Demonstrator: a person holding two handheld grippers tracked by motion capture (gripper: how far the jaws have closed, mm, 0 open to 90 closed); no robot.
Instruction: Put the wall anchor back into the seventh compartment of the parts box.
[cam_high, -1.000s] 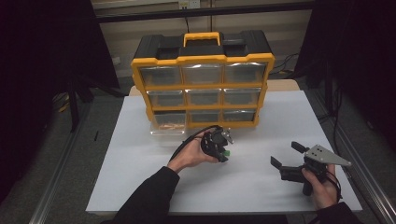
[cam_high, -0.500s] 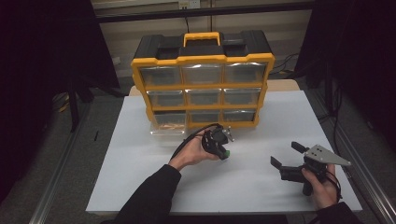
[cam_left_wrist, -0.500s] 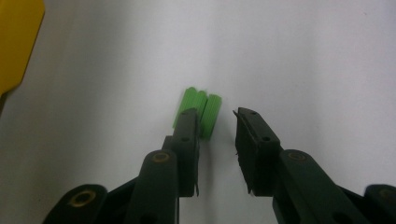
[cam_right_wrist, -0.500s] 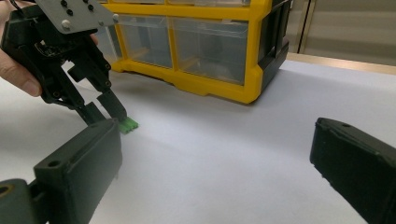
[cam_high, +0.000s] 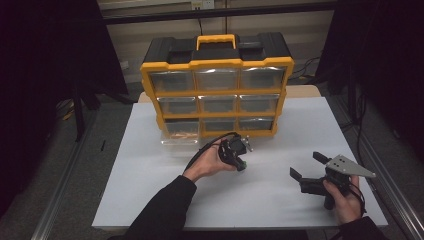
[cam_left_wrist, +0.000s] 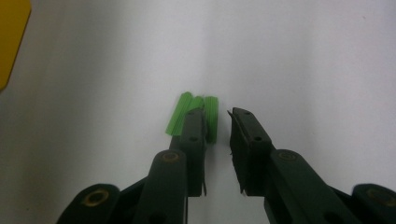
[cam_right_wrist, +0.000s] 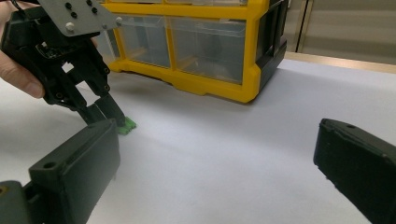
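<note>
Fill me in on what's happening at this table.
A person holds a hand-held gripper in each hand over a white table, in front of a yellow and black drawer organizer. The left hand-held gripper is down at the tabletop with its jaws slightly apart around small green plastic pieces; one jaw lies over them, so nothing is clamped yet. The right hand-held gripper sits off to the side, jaws wide open and empty. One bottom drawer is pulled out.
</note>
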